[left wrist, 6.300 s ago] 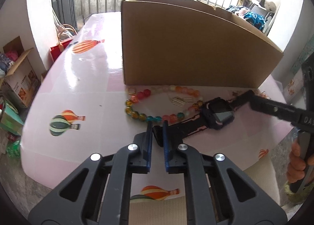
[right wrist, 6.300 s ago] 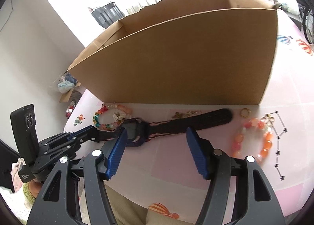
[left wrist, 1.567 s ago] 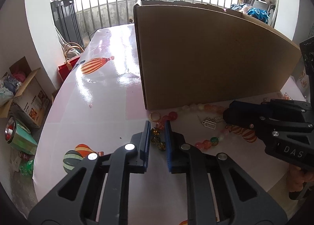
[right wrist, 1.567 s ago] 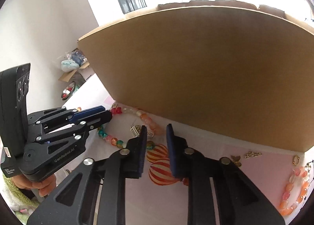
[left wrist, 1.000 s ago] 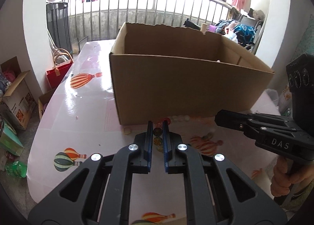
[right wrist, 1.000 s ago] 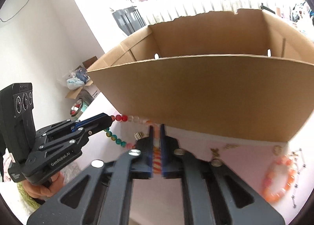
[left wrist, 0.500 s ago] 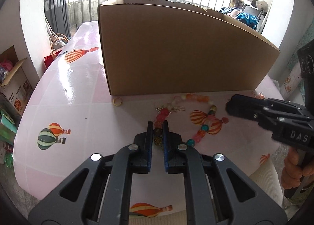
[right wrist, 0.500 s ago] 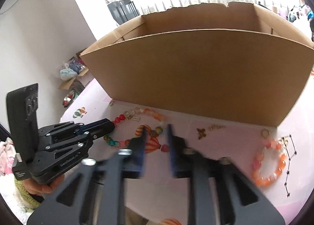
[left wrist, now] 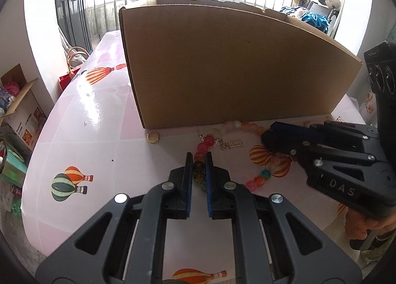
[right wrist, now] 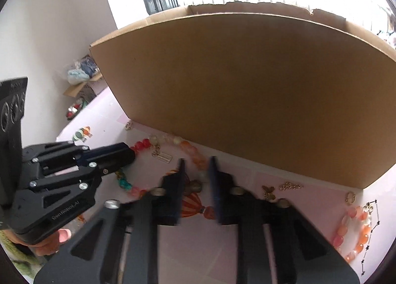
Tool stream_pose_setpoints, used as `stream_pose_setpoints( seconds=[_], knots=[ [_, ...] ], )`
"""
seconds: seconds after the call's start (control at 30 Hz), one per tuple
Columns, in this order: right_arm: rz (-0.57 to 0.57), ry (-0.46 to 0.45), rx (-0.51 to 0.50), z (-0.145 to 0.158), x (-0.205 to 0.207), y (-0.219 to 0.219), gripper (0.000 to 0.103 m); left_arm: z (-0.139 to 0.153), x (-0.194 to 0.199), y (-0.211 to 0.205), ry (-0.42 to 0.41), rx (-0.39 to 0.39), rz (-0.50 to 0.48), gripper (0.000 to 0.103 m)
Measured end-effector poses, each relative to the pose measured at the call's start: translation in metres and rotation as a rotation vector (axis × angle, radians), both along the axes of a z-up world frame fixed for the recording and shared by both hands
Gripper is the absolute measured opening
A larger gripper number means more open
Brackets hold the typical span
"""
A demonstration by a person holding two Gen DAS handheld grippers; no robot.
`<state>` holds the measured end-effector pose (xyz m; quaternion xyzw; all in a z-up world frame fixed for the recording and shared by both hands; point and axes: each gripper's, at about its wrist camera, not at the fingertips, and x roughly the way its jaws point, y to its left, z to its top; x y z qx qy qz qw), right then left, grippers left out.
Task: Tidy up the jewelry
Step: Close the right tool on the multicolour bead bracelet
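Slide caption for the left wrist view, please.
Left gripper pinches the multicoloured bead bracelet before the cardboard box, opposite the right gripper.

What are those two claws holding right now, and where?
The left gripper pinches the multicoloured bead bracelet by dark beads on its near side. The right gripper is closing around the opposite side, not yet gripping.

Black gripper (left wrist: 198, 157) frames – blue pads, silver screws

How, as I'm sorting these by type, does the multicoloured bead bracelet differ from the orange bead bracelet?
The multicoloured bracelet mixes red, teal and pale beads; the orange bracelet is orange and pink throughout. The multicoloured one is pinched in the left gripper; the orange one lies untouched beside a black chain. Both lie on the pink table.
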<state>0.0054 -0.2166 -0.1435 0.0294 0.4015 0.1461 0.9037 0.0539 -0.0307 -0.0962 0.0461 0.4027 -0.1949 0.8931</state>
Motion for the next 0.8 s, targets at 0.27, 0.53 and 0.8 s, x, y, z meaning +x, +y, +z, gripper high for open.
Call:
stream_pose_setpoints(
  seconds=[0.27,0.53,0.8],
  knots=[
    [-0.025,-0.007,0.075,0.005,-0.005,-0.011,0.01,0.004,-0.004,-0.002,-0.005,-0.004,0.011,0.008],
    [-0.031,-0.034,0.086,0.019,-0.01,-0.017,0.01,0.016,-0.006,0.004,-0.016,-0.026,0.017,0.008],
    [-0.039,-0.067,0.088,0.032,-0.019,-0.02,0.01,0.034,-0.01,0.005,-0.043,-0.028,0.01,0.008]
  ],
)
